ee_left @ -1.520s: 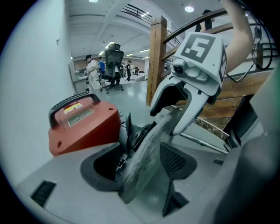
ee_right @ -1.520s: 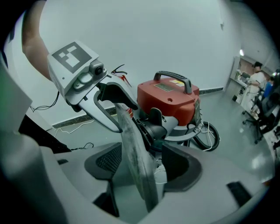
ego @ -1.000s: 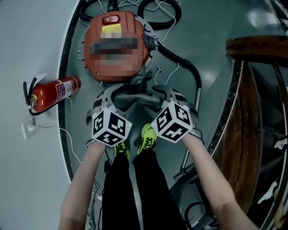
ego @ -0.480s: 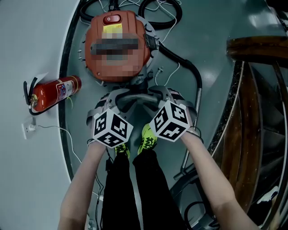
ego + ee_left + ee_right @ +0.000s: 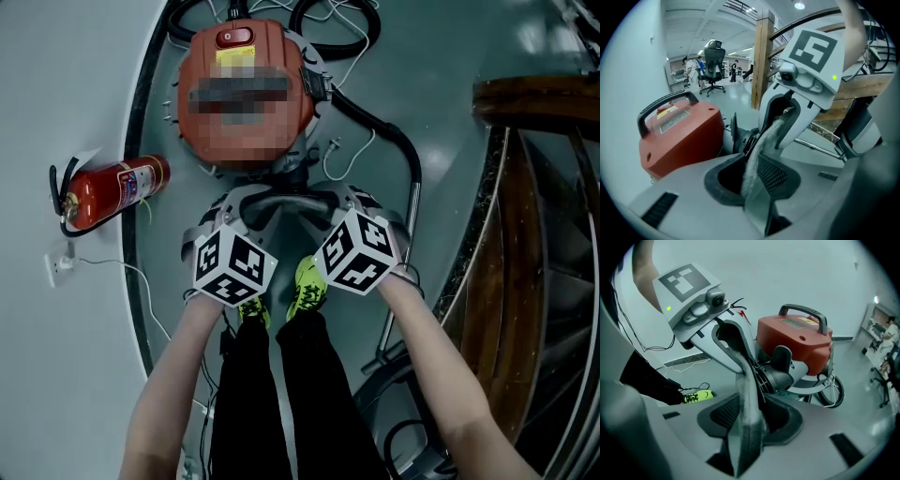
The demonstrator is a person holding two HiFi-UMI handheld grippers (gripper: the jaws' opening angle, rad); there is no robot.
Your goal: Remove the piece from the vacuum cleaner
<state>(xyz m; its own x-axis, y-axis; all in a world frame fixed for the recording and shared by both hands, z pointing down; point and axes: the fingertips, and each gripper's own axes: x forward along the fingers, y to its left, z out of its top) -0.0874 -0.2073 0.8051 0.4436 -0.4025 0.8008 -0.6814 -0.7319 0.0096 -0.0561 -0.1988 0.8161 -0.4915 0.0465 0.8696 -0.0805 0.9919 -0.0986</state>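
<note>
The round red vacuum cleaner body (image 5: 246, 89) is glossy moulded plastic, its black handle (image 5: 801, 308) matt. The grey curved vacuum piece (image 5: 747, 413) looks dull, rough and dust-furred. The grey floor (image 5: 441, 56) is smooth with a soft sheen. At left, the red fire extinguisher (image 5: 117, 190) is shiny painted metal. At right, the brown rail (image 5: 534, 94) is smooth wood.

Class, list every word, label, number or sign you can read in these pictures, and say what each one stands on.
No text can be read in any view.
Vacuum cleaner: the labels on its red top are too blurred to read.
Fire extinguisher: the label is too small to read.
Marker cubes: black-and-white square patterns only, no letters or numbers.
</note>
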